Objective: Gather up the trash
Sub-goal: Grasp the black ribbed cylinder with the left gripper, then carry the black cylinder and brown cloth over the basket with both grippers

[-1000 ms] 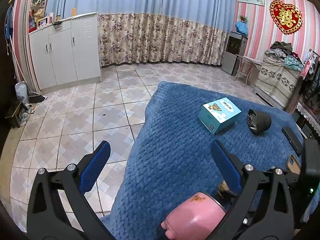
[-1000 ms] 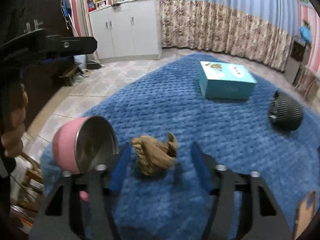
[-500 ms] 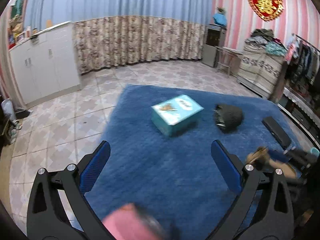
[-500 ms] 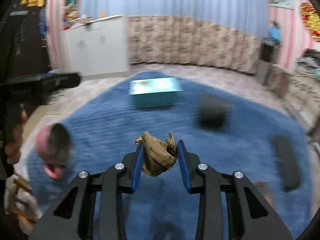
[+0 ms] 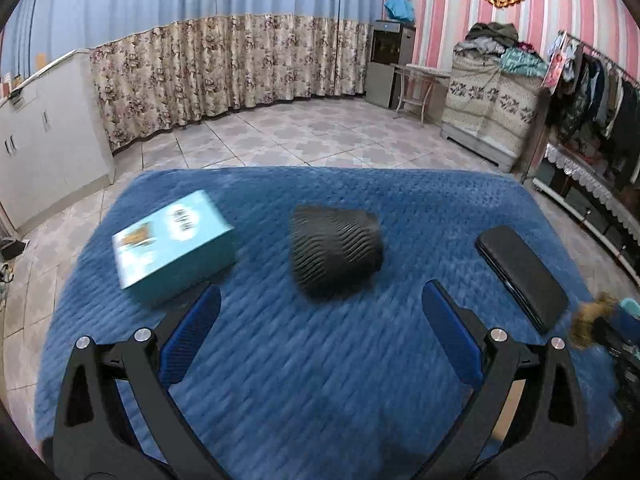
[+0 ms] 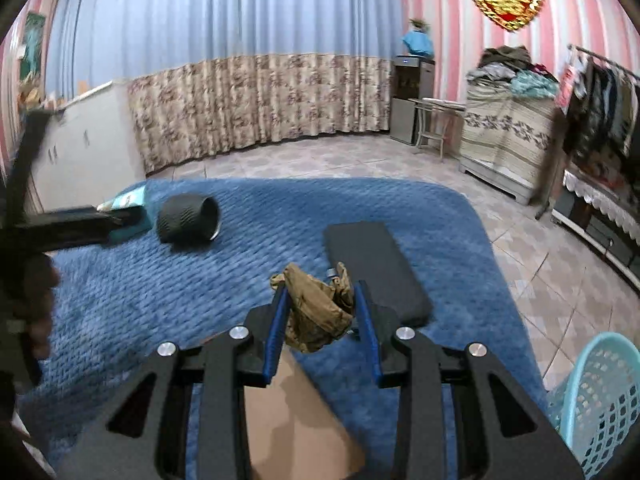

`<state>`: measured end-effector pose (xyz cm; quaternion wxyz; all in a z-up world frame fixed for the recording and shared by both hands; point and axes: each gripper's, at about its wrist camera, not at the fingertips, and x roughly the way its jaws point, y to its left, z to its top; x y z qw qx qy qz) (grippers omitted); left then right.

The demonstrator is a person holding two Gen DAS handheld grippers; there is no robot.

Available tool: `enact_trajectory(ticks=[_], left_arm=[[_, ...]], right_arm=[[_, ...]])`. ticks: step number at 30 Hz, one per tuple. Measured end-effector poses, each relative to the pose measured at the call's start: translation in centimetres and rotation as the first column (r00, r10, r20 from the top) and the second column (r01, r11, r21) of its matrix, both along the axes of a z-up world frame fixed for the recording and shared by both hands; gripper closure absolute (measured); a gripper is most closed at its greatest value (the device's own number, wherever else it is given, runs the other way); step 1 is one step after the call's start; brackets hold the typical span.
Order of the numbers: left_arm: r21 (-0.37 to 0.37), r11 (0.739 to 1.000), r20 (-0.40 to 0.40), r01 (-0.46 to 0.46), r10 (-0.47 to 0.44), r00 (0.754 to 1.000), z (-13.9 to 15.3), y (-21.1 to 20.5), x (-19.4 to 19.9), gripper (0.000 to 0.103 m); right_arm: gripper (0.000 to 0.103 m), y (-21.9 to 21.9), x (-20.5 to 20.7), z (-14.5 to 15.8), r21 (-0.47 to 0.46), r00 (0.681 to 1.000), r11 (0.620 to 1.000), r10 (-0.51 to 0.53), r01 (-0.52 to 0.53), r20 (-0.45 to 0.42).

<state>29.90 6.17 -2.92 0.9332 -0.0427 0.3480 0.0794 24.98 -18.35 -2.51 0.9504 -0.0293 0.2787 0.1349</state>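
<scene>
My right gripper [image 6: 322, 294] is shut on a crumpled brown paper wad [image 6: 316, 312] and holds it above the blue blanket [image 6: 160, 288]. The wad also shows at the right edge of the left wrist view [image 5: 586, 322]. A light blue plastic basket [image 6: 600, 396] stands at the lower right, below and to the right of the gripper. My left gripper [image 5: 320, 308] is open and empty above the blanket [image 5: 320, 380], facing a black ribbed cup [image 5: 334, 254] that lies on its side.
A teal box [image 5: 172, 246] lies left of the black cup [image 6: 188, 224]. A flat black case [image 5: 520, 276] lies to the right, also in the right wrist view [image 6: 372, 264]. A brown cardboard piece [image 6: 292, 420] lies under my right gripper. Tiled floor surrounds the blanket.
My right gripper closed on the paper wad, lifted it and swung right toward the basket. My left gripper turned right; the pink cup left its view.
</scene>
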Motion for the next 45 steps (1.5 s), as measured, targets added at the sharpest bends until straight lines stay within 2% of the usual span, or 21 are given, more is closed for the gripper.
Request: enact_trajectory(ticks=[4,8,10,11,13,17,22,27,30,33,37,41,45], left_arm=[[0.03,0.999,-0.058,-0.037,0.039,0.998,-2.0,-1.0,4.0,0.006],[0.062,0.997,-0.074,-0.056,0.061,0.995,-3.1,-1.3,5.8,0.006],[0.075,0.996,-0.083,-0.057,0.063,0.995,-3.6,-1.0,6.4,0.014],[0.076,0.996,-0.09,-0.054,0.061,0.994,-3.8,-1.0,6.6,0.026],[0.076,0.996,-0.111,-0.046,0.054,0.992,-4.1,-0.7,7.0,0.028],[0.096,0.995,-0.069,-0.041,0.047,0.997,-3.1,-1.3,6.4,0.028],[0.087,0.996,0.005,0.027,-0.027,1.0,0.0,-5.1,4.3,0.028],[0.063,0.986,0.072,0.157,-0.161,0.984,2.7,-11.2,1.7,0.028],[0.053,0.965,0.105,0.256,-0.26,0.96,4.1,-15.9,-0.2,0.028],[0.052,0.932,0.132,0.357,-0.361,0.923,5.0,-21.0,-1.8,0.028],[0.064,0.876,0.143,0.479,-0.483,0.864,5.2,-28.2,-3.8,0.028],[0.073,0.817,0.139,0.572,-0.576,0.806,4.3,-34.1,-5.6,0.028],[0.1,0.755,0.118,0.648,-0.656,0.746,2.8,-39.8,-7.3,0.028]], right_arm=[[0.07,-2.0,0.3,0.1,-0.002,0.999,0.999,-0.036,0.036,0.009],[0.07,-3.2,0.7,0.1,0.007,0.999,0.999,-0.053,0.053,0.008],[0.07,-3.6,0.8,0.3,0.009,0.998,0.998,-0.064,0.064,0.011],[0.07,-3.9,0.8,0.3,0.008,0.997,0.997,-0.07,0.07,0.014],[0.07,-4.7,0.8,0.7,0.01,0.996,0.996,-0.09,0.09,0.024],[0.07,-7.5,0.2,1.6,0.025,0.985,0.986,-0.166,0.165,0.047],[0.069,-12.3,-1.8,3.0,0.029,0.948,0.952,-0.307,0.305,0.086],[0.07,-17.3,-4.5,4.6,-0.002,0.881,0.888,-0.455,0.459,0.132],[0.07,-20.7,-6.0,5.3,-0.019,0.825,0.832,-0.546,0.554,0.148],[0.069,-24.4,-7.6,5.1,-0.023,0.767,0.773,-0.626,0.634,0.139],[0.07,-29.8,-10.2,4.4,0.019,0.691,0.695,-0.717,0.719,0.099],[0.069,-33.7,-11.9,3.6,0.069,0.646,0.65,-0.76,0.757,0.073],[0.07,-35.7,-12.3,2.5,0.075,0.639,0.641,-0.768,0.764,0.045]])
